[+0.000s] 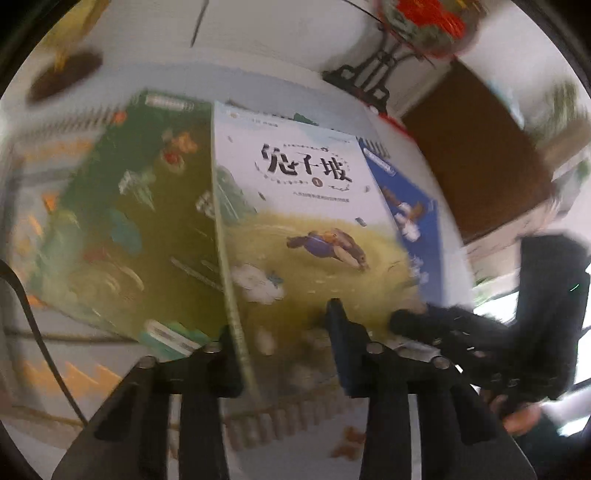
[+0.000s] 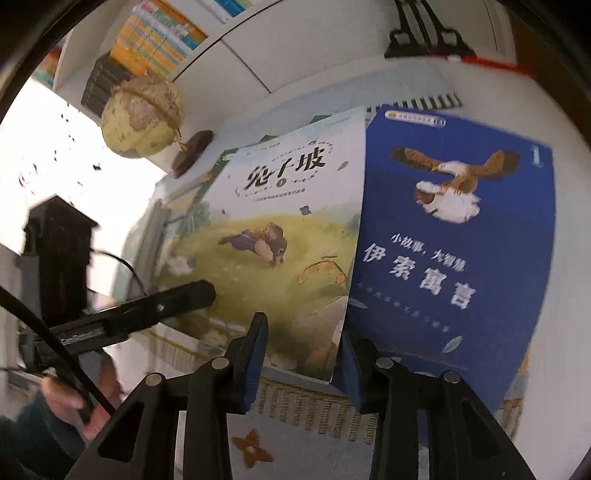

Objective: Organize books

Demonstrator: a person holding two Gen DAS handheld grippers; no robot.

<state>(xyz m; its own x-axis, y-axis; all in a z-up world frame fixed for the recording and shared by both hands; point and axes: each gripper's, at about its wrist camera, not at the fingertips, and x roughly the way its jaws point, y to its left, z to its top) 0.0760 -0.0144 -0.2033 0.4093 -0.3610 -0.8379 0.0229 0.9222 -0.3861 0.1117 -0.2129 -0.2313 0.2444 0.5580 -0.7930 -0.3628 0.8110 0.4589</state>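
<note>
A book with a running rabbit on a white and yellow cover is tilted up above the others and held at both lower corners. My left gripper is shut on its spine corner, with one finger lying on the cover. My right gripper is shut on the opposite corner, and its finger rests on the cover's right edge. A blue book with an eagle lies flat to the right, partly beneath the rabbit book. A green book lies to its left.
The books rest on a desk mat with a fence pattern. A globe stands at the back left below a shelf of books. A black stand is at the back. A person's hand holds the left gripper.
</note>
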